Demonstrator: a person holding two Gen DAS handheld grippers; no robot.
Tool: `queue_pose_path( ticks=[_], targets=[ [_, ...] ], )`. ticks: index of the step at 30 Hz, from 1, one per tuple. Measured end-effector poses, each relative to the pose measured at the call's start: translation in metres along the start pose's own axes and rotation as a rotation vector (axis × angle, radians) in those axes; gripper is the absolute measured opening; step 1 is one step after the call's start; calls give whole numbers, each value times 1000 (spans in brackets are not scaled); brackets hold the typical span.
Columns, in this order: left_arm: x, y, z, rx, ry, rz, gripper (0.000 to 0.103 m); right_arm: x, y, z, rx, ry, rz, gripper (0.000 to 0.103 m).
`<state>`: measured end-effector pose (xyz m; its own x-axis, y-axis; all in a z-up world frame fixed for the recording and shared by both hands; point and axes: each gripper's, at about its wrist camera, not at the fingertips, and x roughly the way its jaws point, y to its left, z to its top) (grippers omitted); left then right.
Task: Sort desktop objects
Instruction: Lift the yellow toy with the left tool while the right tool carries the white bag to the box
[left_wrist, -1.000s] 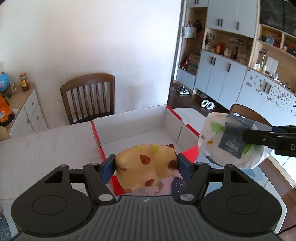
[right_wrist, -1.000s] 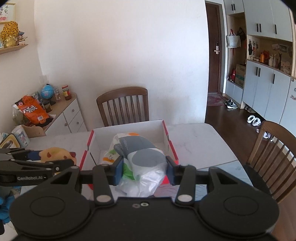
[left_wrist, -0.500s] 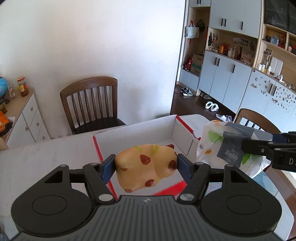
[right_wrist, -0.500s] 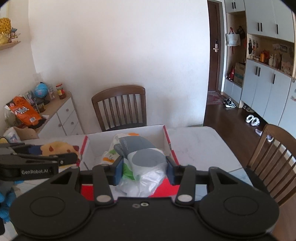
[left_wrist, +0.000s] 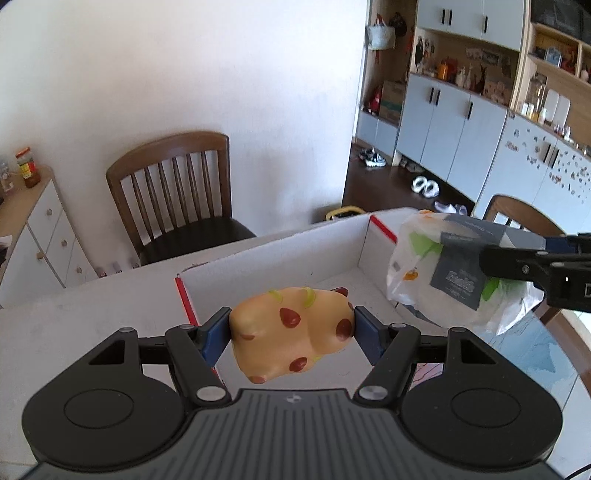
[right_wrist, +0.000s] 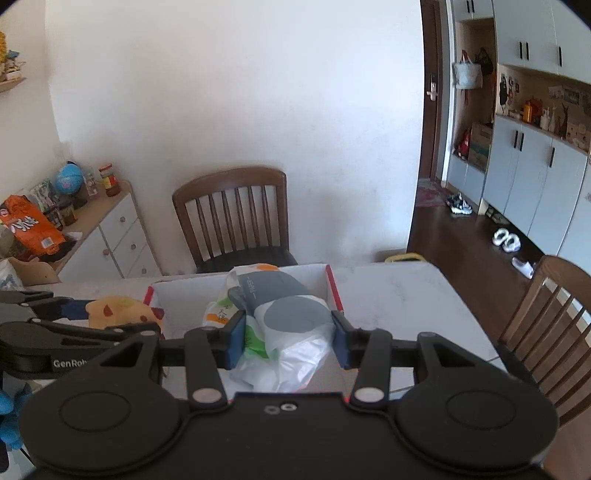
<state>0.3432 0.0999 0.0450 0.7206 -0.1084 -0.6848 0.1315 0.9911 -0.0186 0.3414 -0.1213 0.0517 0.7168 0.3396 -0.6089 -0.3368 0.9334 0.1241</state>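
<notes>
A: Both your grippers have carried forward; the box (left_wrist: 280, 258) now sits nearer ahead of them.

B: Holding what?

A: Your left gripper (left_wrist: 291, 334) clamps the toy (left_wrist: 295, 332); your right gripper (right_wrist: 288, 334) pinches the bag (right_wrist: 280, 317). You're mid-delivery, I'd say: lower over the box, then release.

B: Views differ?

A: Only the right shows the blue thing (right_wrist: 9, 417) beside your left gripper.
</notes>
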Motion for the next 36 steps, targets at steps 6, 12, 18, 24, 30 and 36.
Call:
queue_pose_path(
  ticks=[6, 12, 18, 24, 30, 36],
  targets=[
    [30, 6, 0, 6, 46, 3, 70, 28, 2, 2, -9, 43, -5, 47],
    [54, 8, -1, 24, 75, -6, 70, 54, 2, -1, 1, 93, -9, 47],
    [79, 9, -1, 43, 112, -6, 70, 77, 1, -4, 39, 137, 3, 47],
    [102, 8, -6, 77, 159, -11, 70, 98, 5, -12, -5, 171, -19, 47],
    [117, -2, -11, 150, 188, -16, 70, 117, 4, -21, -29, 210, -29, 47],
    [133, -2, -16, 163, 248, -16, 70, 128, 7, -29, -56, 252, -26, 47]
  ],
)
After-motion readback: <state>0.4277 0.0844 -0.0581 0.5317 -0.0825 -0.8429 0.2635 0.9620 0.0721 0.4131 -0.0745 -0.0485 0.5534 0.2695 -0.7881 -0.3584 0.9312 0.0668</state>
